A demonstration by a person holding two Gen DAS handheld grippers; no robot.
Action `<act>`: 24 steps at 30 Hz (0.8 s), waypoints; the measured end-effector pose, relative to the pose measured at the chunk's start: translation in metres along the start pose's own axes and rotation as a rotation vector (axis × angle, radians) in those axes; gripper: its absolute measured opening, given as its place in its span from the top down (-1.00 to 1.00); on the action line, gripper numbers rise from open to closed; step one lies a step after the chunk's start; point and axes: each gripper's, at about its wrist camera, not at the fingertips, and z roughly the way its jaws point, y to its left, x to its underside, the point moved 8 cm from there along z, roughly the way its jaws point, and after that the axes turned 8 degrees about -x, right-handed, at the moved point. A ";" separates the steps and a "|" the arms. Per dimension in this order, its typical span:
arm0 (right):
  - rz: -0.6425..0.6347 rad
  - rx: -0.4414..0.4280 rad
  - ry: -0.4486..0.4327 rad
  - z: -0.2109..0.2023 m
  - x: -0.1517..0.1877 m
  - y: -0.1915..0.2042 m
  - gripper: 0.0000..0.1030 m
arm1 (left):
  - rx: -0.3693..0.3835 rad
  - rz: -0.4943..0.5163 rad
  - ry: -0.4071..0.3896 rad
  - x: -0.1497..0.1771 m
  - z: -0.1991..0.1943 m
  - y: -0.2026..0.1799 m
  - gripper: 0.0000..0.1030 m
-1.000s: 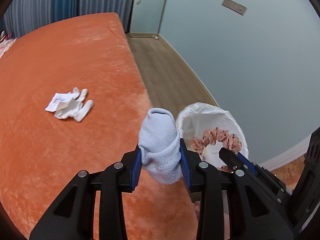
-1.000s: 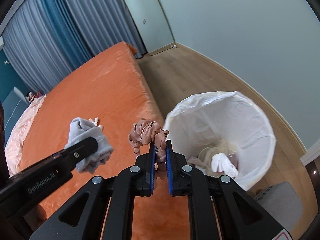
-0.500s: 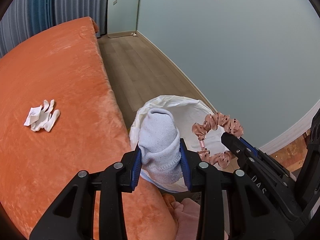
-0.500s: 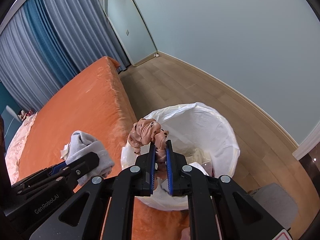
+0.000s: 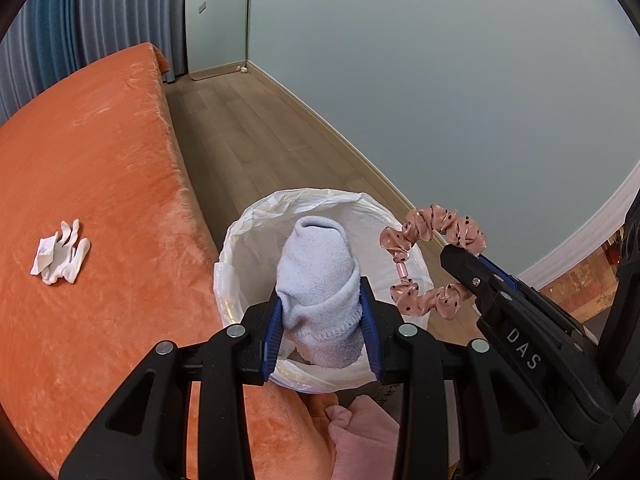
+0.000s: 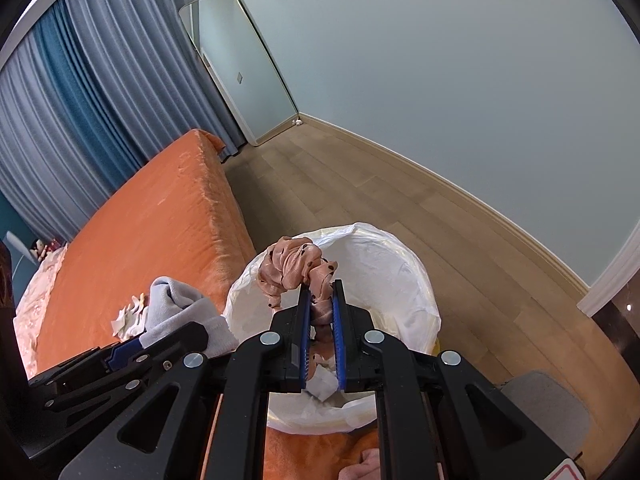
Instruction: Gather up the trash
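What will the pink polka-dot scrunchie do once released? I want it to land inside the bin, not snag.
The scrunchie looks soft and floppy: its loop sags from the right gripper. Probably very light, so it should drop slowly rather than bounce. Its ruffled fabric might catch on the trash bin liner or the blue pads.

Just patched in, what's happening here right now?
A person is clearing a bed with two handheld grippers. The left gripper is clamped on a pale blue sock, the right gripper on a pink dotted scrunchie. Both hang over the white-lined bin. A crumpled white scrap lies on the orange bedcover.
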 end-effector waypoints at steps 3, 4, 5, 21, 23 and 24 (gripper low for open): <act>0.001 0.001 -0.002 -0.001 -0.001 -0.001 0.81 | 0.003 0.007 0.001 0.000 0.002 -0.002 0.35; 0.001 0.000 -0.002 0.000 -0.001 -0.001 0.81 | 0.003 0.011 0.000 -0.001 0.002 -0.003 0.35; 0.001 0.000 -0.002 0.000 -0.001 -0.001 0.81 | 0.005 0.014 0.000 -0.001 0.002 -0.004 0.35; -0.007 -0.002 0.000 0.002 -0.002 0.001 0.81 | 0.004 0.015 0.002 -0.002 0.004 -0.004 0.34; -0.009 -0.002 0.001 0.003 -0.003 0.003 0.81 | 0.003 0.013 0.003 -0.003 0.004 -0.003 0.33; -0.011 -0.002 0.001 0.003 -0.003 0.004 0.81 | 0.002 0.012 0.004 -0.003 0.004 -0.003 0.33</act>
